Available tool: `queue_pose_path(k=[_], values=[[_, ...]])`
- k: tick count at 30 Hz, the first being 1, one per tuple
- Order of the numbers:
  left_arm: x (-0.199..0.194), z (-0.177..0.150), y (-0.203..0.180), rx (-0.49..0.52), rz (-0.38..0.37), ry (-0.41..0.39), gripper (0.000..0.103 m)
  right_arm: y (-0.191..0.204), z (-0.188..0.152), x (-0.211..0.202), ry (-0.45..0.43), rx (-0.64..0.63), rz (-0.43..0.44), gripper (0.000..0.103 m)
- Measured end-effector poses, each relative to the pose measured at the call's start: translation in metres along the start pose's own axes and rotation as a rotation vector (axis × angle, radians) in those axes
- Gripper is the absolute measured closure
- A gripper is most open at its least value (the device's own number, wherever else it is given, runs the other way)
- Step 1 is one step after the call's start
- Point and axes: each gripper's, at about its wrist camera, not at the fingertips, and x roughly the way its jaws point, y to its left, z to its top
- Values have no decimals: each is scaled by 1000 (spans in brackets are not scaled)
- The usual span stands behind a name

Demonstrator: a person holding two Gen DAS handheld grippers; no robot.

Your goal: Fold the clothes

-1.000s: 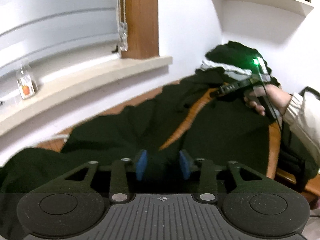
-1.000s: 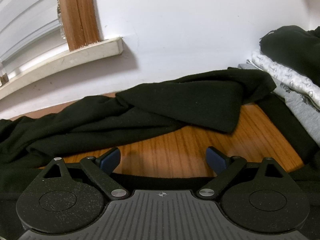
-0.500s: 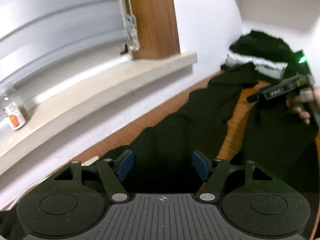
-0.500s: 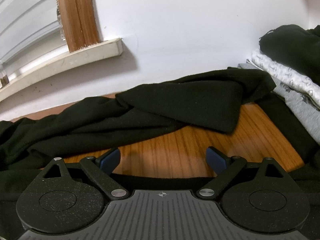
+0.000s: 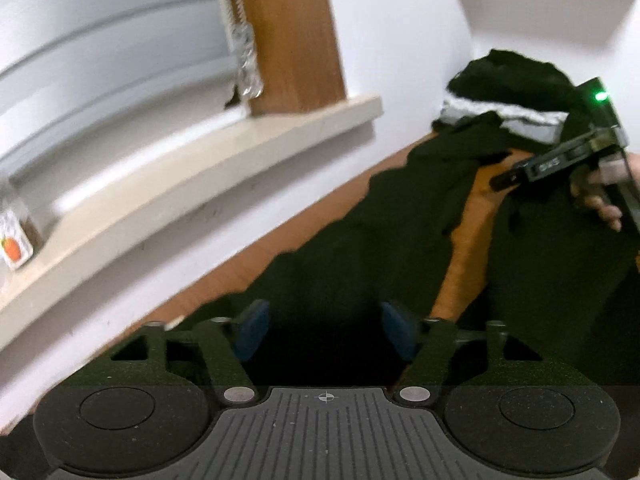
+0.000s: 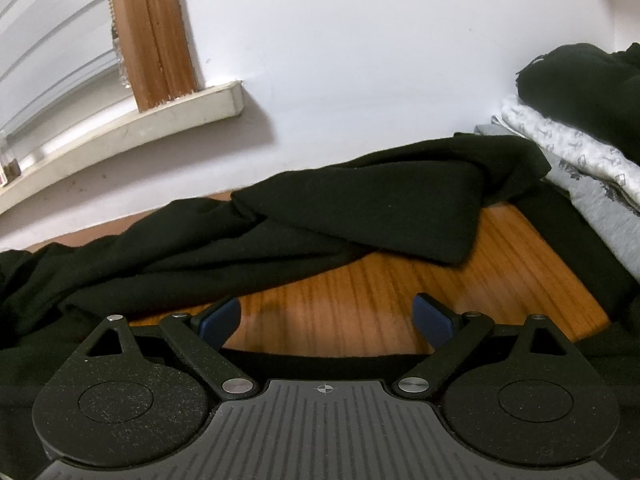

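A black garment [image 5: 360,264] lies stretched and rumpled along the wooden table [image 5: 464,264]. My left gripper [image 5: 325,334] is open, low over the garment's near end, with dark cloth between and under its blue pads. In the right wrist view the same garment [image 6: 360,208] lies bunched across the table [image 6: 360,296]. My right gripper [image 6: 326,318] is open and empty over bare wood, with a black cloth edge under its base. The right gripper also shows in the left wrist view [image 5: 508,178], held by a hand.
A stack of folded clothes [image 6: 580,148], black on white and grey, sits at the right against the white wall; it also shows in the left wrist view [image 5: 508,92]. A window sill [image 5: 200,168] with a small bottle [image 5: 14,240] runs along the left.
My left gripper has opened, letting go of the black cloth, and its view has swung closer to the sill and wall. My right gripper has hardly moved.
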Motion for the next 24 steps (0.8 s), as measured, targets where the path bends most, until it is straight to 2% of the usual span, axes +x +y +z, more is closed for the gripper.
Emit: queue_pose_path(k=[1, 5, 7, 8, 14, 15, 17, 18, 19, 21, 24], values=[[1, 2, -4, 9, -24, 3, 63, 0, 0, 0, 0, 0, 0, 11], [11, 7, -20, 54, -82, 38, 63, 0, 0, 0, 0, -1, -2, 11], [21, 8, -24, 74, -69, 61, 48, 0, 0, 0, 0, -2, -3, 11], [26, 8, -25, 82, -58, 70, 45, 0, 0, 0, 0, -1, -3, 11], [48, 6, -18, 73, -19, 120, 46, -1, 0, -1, -3, 7, -3, 11], [50, 6, -17, 79, -20, 123, 50, -1, 0, -1, -4, 11, -3, 11], [50, 6, -15, 74, -26, 115, 72, -1, 0, -1, -5, 12, -4, 11], [48, 7, -12, 63, -30, 101, 90, -1, 0, -1, -5, 11, -5, 11], [42, 11, -8, 43, -17, 65, 99, -1, 0, -1, -4, 10, -6, 11], [20, 21, 6, -15, 54, -52, 99, -1, 0, -2, -4, 7, -9, 11], [-1, 30, 32, -111, 46, -133, 100, -1, 0, -1, -3, 5, -10, 11]])
